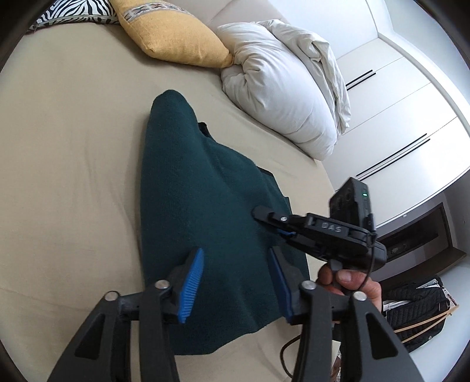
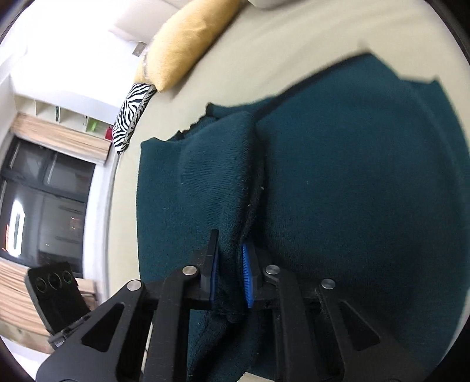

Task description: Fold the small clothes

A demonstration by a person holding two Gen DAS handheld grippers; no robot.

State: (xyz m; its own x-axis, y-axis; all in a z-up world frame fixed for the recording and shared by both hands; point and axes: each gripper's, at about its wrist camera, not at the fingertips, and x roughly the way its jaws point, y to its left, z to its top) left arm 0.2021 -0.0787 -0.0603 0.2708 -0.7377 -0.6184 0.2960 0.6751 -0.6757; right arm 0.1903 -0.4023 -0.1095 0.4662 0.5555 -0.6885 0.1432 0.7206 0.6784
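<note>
A dark green knit garment lies partly folded on the beige bed sheet. My left gripper is open, its blue pads spread above the garment's near end, holding nothing. My right gripper comes in from the right in the left wrist view, with its fingers low over the garment's right side. In the right wrist view the right gripper is shut on a raised fold of the green garment, with cloth pinched between the blue pads.
A yellow cushion, a zebra-print cushion and a bunched white duvet lie at the bed's far end. White wardrobe doors stand to the right. A black bag sits on the floor beside the bed.
</note>
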